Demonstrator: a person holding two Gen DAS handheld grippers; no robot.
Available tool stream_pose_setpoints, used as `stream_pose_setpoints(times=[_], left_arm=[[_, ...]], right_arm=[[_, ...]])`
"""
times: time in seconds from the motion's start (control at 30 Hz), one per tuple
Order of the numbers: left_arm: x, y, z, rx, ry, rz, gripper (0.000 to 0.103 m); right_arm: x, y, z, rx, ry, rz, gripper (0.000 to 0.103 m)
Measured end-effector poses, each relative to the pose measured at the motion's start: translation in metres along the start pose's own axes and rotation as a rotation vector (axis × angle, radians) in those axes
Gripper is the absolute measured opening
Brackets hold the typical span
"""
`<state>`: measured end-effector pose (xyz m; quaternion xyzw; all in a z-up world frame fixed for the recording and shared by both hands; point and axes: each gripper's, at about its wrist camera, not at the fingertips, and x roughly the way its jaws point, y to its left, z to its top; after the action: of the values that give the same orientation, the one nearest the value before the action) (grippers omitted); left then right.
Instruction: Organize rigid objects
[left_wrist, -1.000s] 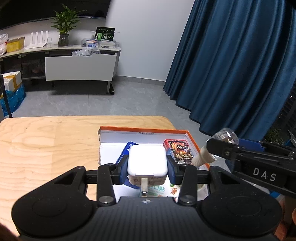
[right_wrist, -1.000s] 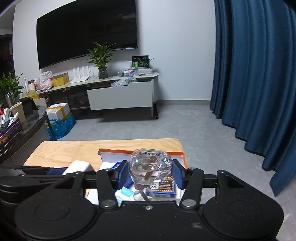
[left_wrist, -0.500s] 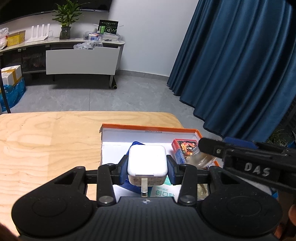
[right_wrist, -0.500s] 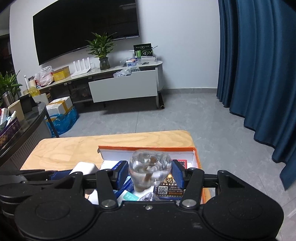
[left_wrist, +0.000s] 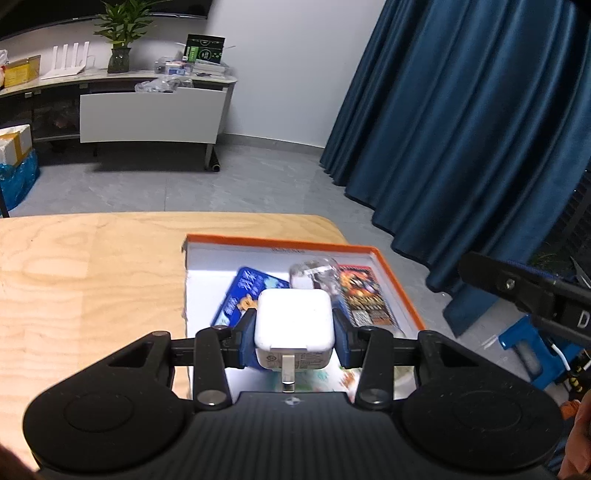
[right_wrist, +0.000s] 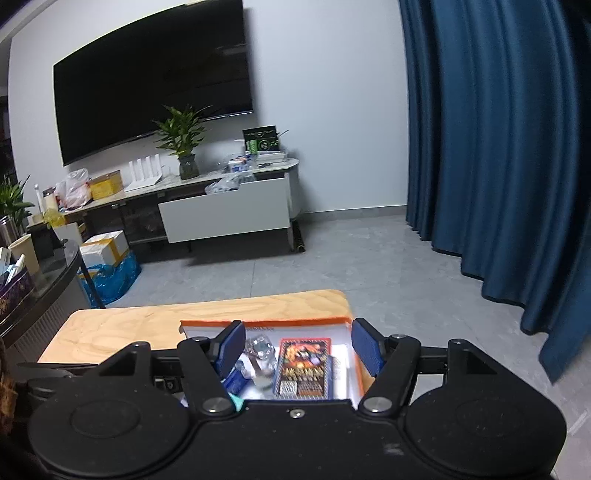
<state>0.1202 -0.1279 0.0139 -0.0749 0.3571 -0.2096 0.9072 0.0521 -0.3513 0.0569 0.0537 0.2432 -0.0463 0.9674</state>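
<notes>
My left gripper (left_wrist: 294, 328) is shut on a white plug charger (left_wrist: 293, 323), held above the near part of an orange-rimmed white box (left_wrist: 397, 284) on the wooden table (left_wrist: 92, 273). In the box lie a blue packet (left_wrist: 243, 291), a clear small bottle (left_wrist: 314, 271) and a red card pack (left_wrist: 364, 291). My right gripper (right_wrist: 297, 347) is open and empty, above the box (right_wrist: 266, 322). Between its jaws I see the clear bottle (right_wrist: 260, 354) and the red card pack (right_wrist: 303, 363) lying in the box.
The box sits at the table's right end, near the rounded corner (left_wrist: 332, 225). Blue curtains (left_wrist: 461, 129) hang to the right. A TV cabinet (right_wrist: 221, 210) stands across the grey floor. A dark side table (right_wrist: 40, 280) stands at the left.
My right gripper opened and let go of the clear bottle, which now lies in the box; the gripper drew back to the right. My left gripper still holds the charger.
</notes>
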Motion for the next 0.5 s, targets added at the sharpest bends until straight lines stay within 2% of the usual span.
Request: stream_pose_setpoints(times=[0.23,0.43,0.47,0.5], left_arm=[[-0.026,-0.021,-0.035,0.020,0.028,-0.038,0.043],[-0.025,-0.039,-0.049,0.046,0.047,-0.053,0.043],[-0.023,-0.042,-0.050,0.057,0.040,-0.039,0.044],[-0.021,-0.045,-0.051,0.071,0.030,-0.031,0.049]], right_arm=[[-0.027,0.001,-0.023,-0.038,0.025,-0.062,0.079],[-0.046,-0.003,-0.037,-0.012,0.031,-0.080,0.079],[-0.050,-0.003,-0.038,-0.013,0.026,-0.088,0.080],[-0.054,-0.003,-0.038,-0.010,0.021,-0.091,0.080]])
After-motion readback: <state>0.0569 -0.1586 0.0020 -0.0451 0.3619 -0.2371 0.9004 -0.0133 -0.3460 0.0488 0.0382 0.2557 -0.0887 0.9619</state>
